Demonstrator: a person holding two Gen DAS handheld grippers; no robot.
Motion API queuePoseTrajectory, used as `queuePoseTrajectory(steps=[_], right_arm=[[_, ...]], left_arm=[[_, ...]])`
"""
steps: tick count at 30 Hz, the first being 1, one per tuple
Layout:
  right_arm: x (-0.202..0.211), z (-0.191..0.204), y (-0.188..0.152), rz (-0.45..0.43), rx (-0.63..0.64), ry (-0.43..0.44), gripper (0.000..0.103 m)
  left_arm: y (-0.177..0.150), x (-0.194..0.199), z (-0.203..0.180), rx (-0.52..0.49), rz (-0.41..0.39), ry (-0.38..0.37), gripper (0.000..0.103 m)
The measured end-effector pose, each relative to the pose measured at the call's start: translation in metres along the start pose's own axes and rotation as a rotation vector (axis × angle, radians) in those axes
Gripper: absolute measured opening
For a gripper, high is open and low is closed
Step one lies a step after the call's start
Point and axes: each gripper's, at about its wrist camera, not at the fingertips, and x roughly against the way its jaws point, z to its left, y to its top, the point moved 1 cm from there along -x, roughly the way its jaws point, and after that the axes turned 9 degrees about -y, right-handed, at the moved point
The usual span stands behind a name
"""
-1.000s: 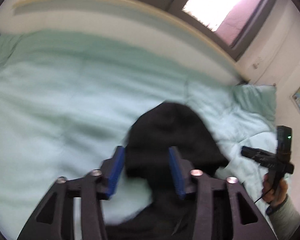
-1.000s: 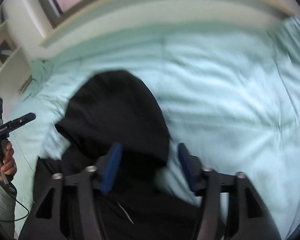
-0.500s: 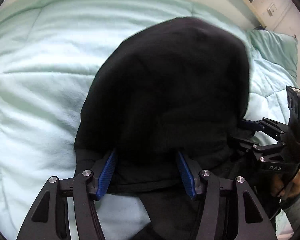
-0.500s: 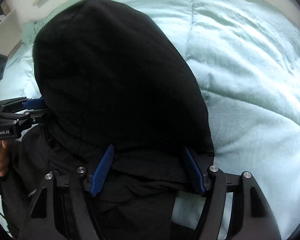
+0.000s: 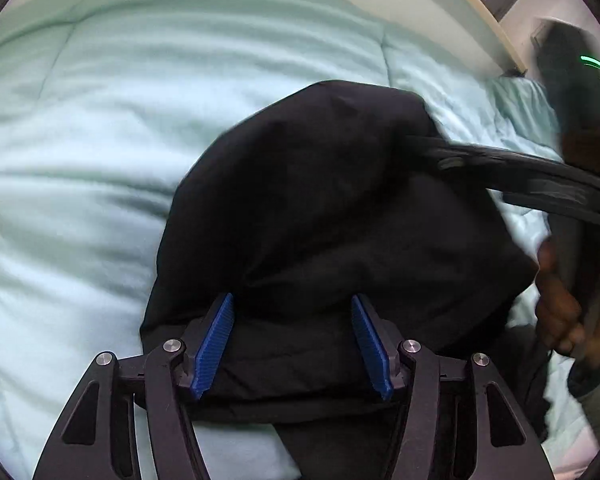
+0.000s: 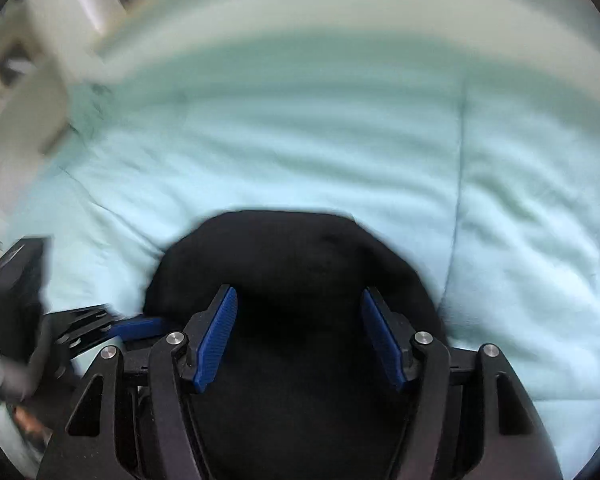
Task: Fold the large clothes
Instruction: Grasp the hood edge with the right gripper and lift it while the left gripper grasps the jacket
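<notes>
A black hooded garment (image 5: pixel 332 208) lies bunched on a pale green quilt (image 5: pixel 80 128). In the left wrist view my left gripper (image 5: pixel 292 340) is open, its blue pads on either side of the garment's near edge. The right gripper's arm (image 5: pixel 520 176) reaches in from the right, its tip at the hood's far side. In the right wrist view, which is blurred, my right gripper (image 6: pixel 300 340) is open over the black garment (image 6: pixel 292 264). The left gripper's blue finger (image 6: pixel 140 326) shows at the lower left.
The quilt (image 6: pixel 380 140) covers the bed in both views. A pale bed frame edge (image 5: pixel 472 12) runs along the far side. A green pillow (image 5: pixel 520 108) lies at the far right. A hand (image 5: pixel 564 312) holds the right gripper's handle.
Both grippers have drawn back from the hood, which looks smaller now. The right gripper has swung up and away, blurring its view. Both stay open.
</notes>
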Motion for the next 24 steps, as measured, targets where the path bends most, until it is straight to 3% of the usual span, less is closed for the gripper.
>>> queuePoseTrajectory(steps=[2, 4, 7, 11, 13, 14, 16, 20, 24], right_arm=[[-0.017, -0.002, -0.015, 0.008, 0.012, -0.016, 0.063], [-0.006, 0.001, -0.022, -0.017, 0.015, -0.022, 0.063], [0.039, -0.002, -0.044, -0.066, 0.015, 0.018, 0.063], [0.084, -0.014, -0.085, -0.125, 0.015, -0.02, 0.063], [0.077, -0.036, -0.101, -0.084, -0.011, -0.057, 0.063], [0.058, -0.042, -0.111, -0.016, -0.014, -0.071, 0.063], [0.033, -0.041, -0.108, 0.069, -0.002, -0.068, 0.063], [0.054, -0.05, -0.102, 0.057, 0.011, -0.032, 0.063], [0.09, -0.074, -0.09, 0.003, -0.006, 0.073, 0.066]], left_arm=[[0.0, 0.0, -0.003, -0.015, -0.011, 0.0, 0.062], [0.004, -0.002, -0.004, -0.016, 0.005, 0.0, 0.062], [0.011, 0.01, -0.012, -0.008, -0.023, -0.026, 0.062], [0.01, 0.044, -0.009, 0.008, -0.093, -0.075, 0.062], [0.009, 0.031, 0.0, 0.025, -0.057, -0.032, 0.062], [0.004, 0.018, 0.007, 0.048, -0.019, -0.01, 0.062], [0.005, 0.003, 0.014, 0.081, 0.006, -0.015, 0.062], [0.011, 0.03, -0.003, 0.012, -0.01, -0.018, 0.062], [0.02, 0.078, -0.006, -0.043, -0.089, -0.067, 0.062]])
